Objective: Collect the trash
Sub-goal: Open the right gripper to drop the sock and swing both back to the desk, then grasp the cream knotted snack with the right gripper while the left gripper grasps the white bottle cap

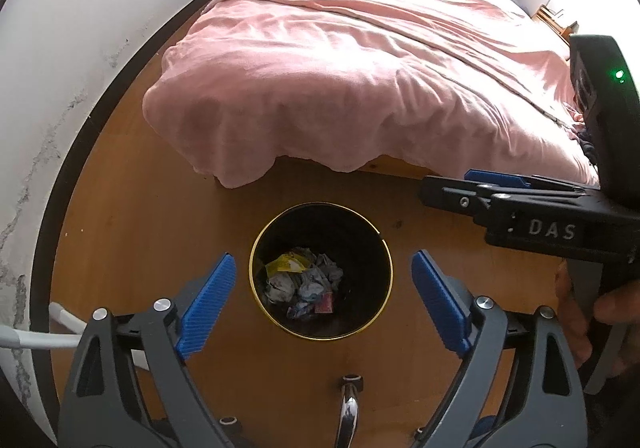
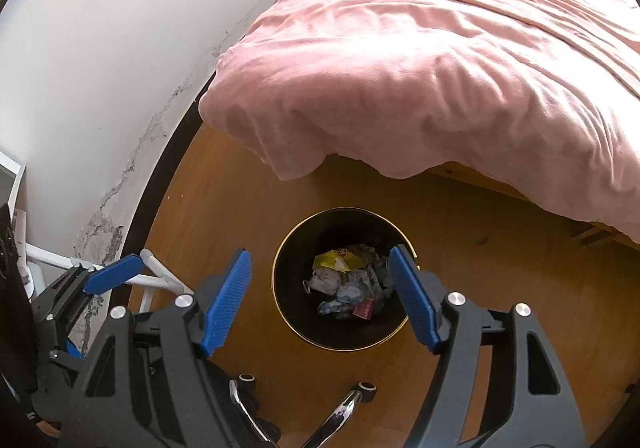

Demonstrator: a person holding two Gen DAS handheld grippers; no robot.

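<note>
A black waste bin with a gold rim [image 1: 252, 272] [image 2: 276, 288] stands on the wooden floor below both grippers. Crumpled paper, a yellow wrapper and other trash [image 1: 304, 276] [image 2: 348, 280] lie at its bottom. My left gripper [image 1: 323, 255] hangs over the bin, open wide, with nothing between its blue pads. My right gripper [image 2: 320, 250] also hangs over the bin, open and empty. In the left wrist view the right gripper's fingers [image 1: 452, 196] reach in from the right, held by a hand [image 1: 612, 308]. The left gripper's blue pad [image 2: 114, 274] shows at the left of the right wrist view.
A bed with a pink blanket [image 1: 340, 68] [image 2: 440, 68] overhangs the floor just beyond the bin. A white wall with a dark skirting runs along the left. A white metal frame [image 1: 40, 340] [image 2: 156, 280] stands at the left. Chrome chair legs [image 1: 348, 408] [image 2: 340, 416] sit near the bottom.
</note>
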